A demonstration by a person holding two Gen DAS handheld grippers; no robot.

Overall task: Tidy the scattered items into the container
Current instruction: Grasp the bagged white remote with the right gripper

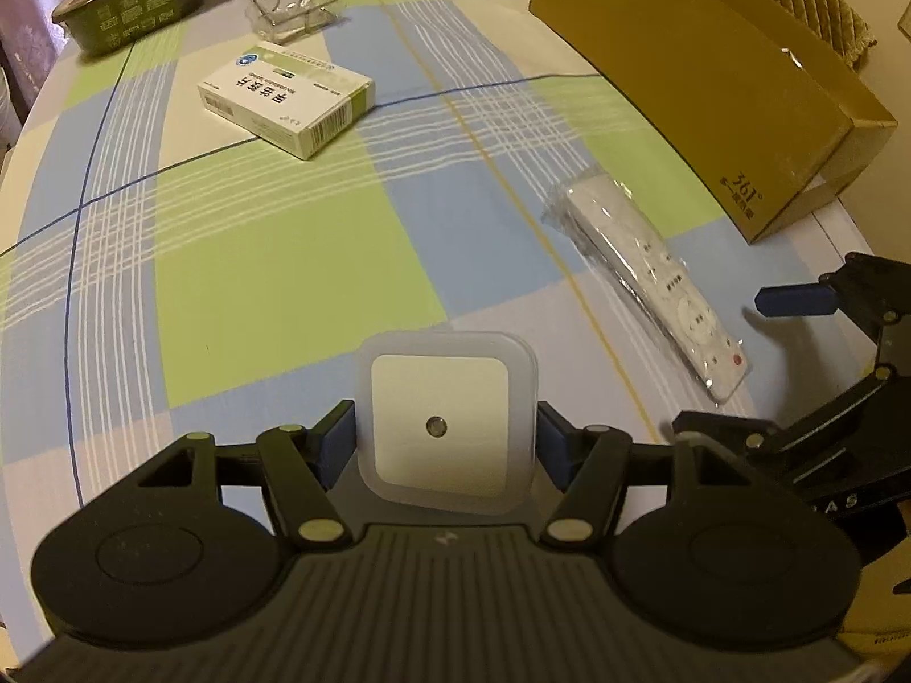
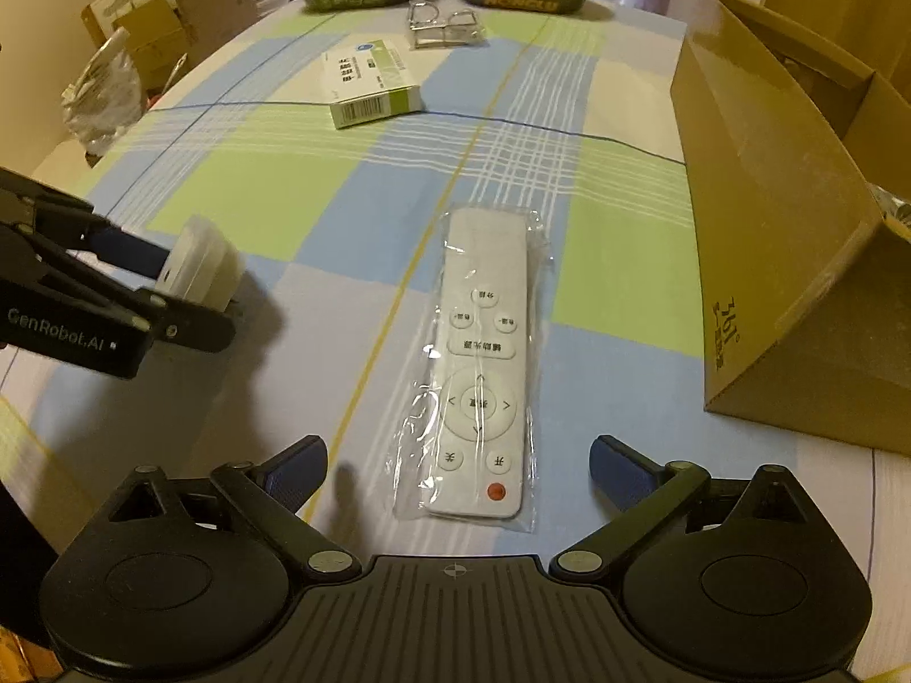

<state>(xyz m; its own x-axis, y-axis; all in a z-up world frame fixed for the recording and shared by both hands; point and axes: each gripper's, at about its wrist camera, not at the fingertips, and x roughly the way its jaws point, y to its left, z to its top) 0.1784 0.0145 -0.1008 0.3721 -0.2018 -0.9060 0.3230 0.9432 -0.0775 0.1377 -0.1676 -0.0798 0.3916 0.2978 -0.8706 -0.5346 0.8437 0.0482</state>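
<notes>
The cardboard box [image 2: 797, 239] stands open at my right on the checked tablecloth [image 1: 284, 262], and I cannot see what lies inside it. From how things lie, I judge the tidying barely begun: most items are out on the cloth. The remote [image 2: 481, 364], long, white and sealed in a clear wrapper, lies flat just ahead of my right gripper [image 2: 458, 469], whose jaws stand spread wide on either side of its near end, touching nothing. Farther off lies the white and green medicine box [image 1: 287, 97], and beyond it a clear packet [image 1: 293, 14] holding something of bent wire. My left gripper [image 1: 444, 447] is clenched on the small square night light [image 1: 447, 424], frosted plastic with a round sensor at its middle, raised off the cloth, well apart from the cardboard box.
</notes>
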